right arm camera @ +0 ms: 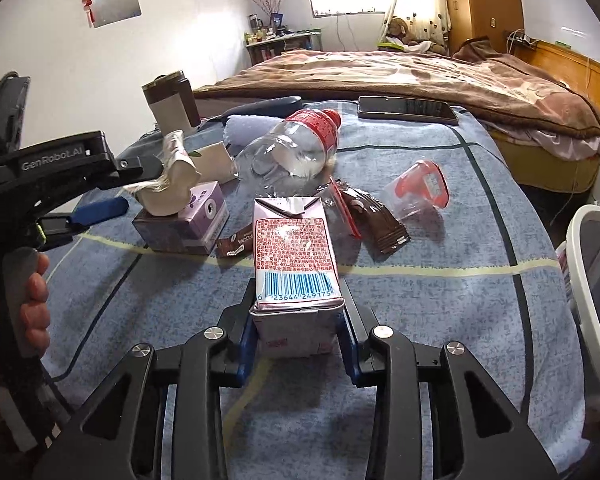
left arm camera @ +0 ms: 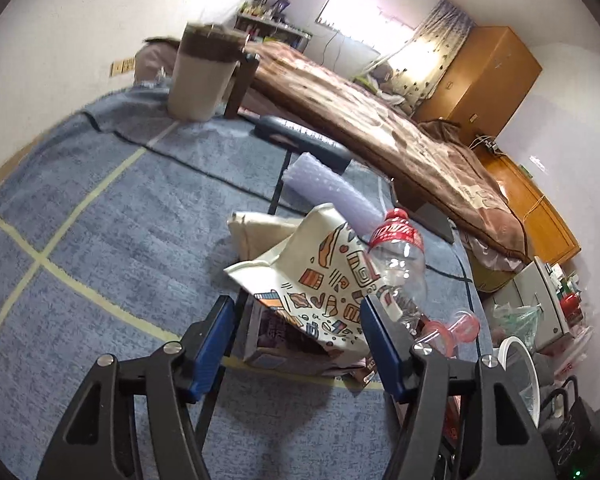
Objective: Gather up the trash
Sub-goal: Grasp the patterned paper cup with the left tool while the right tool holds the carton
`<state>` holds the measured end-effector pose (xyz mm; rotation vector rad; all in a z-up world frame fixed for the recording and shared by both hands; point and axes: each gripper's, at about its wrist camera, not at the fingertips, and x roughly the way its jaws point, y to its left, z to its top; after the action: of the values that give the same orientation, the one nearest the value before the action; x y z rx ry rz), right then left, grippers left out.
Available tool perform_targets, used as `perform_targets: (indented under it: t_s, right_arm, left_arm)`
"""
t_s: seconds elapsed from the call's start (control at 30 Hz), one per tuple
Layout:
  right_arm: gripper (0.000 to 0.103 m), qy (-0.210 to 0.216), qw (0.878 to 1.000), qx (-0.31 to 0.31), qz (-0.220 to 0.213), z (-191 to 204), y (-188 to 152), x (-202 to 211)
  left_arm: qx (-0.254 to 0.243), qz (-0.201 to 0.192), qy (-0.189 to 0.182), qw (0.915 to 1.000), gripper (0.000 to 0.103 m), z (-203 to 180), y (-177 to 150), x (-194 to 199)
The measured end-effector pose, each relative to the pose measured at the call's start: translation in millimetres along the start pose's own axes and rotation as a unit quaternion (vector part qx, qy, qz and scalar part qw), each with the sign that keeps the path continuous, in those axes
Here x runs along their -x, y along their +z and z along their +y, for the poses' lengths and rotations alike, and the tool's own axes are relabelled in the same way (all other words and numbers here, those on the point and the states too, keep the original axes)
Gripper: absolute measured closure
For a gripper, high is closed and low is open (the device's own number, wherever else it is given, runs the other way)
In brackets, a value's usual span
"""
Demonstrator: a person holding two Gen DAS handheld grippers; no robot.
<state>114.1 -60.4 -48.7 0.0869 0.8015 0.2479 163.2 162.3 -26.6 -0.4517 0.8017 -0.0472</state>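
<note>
Right wrist view showed the right gripper [right arm camera: 298,332] clamped on a pink drink carton [right arm camera: 294,256] lying on the blue cloth [right arm camera: 420,320]. The left gripper [left arm camera: 296,344] stood with its jaws apart around a crumpled patterned paper cup [left arm camera: 320,280], whether pressing it was unclear, beside an empty plastic bottle [left arm camera: 400,264].

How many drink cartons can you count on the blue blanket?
2: a pink carton held in the right gripper, a purple carton under the crumpled cup; others may be hidden.
</note>
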Motion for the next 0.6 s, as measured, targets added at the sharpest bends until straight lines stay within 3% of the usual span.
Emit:
perform_targets:
  t_s: [0.13,0.2,0.6]
  right_arm:
    - [0.066,0.003,1.0,-0.001,0.001,-1,0,0]
    - [0.066,0.004,1.0,-0.002,0.001,-2,0,0]
    - [0.066,0.004,1.0,-0.015,-0.013,-10,2,6]
  left_arm:
    - [-0.012,0.0,0.004,0.9999,0.073,-3,-1,-4]
    - [-0.015,-0.003,0.001,0.9999,0.084,-5,-1,-4]
    - [-0.063,-0.017,-0.002,0.9979,0.09,-27,-6,6]
